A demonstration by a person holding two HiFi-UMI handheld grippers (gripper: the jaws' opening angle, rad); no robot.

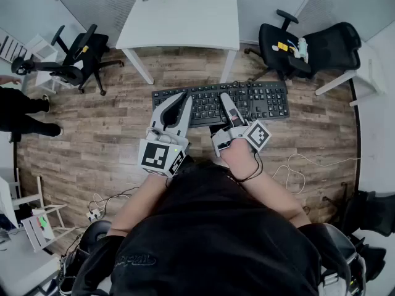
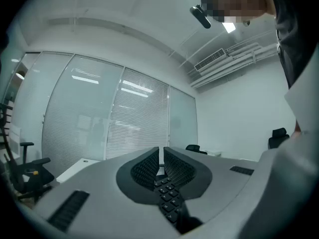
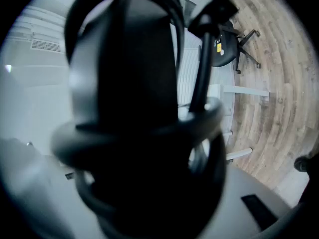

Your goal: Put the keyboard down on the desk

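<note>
Black keyboard (image 1: 262,100) held in the air just short of the white desk (image 1: 179,17), left gripper (image 1: 182,103) and right gripper (image 1: 227,102) both clamped on its edge away from the desk.

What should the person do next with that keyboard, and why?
Probably carry it forward, toward the white desk. The keyboard hangs over the wooden floor, gripped by the left tongs and right tongs, short of the desk, so lowering now would likely miss it.
</note>
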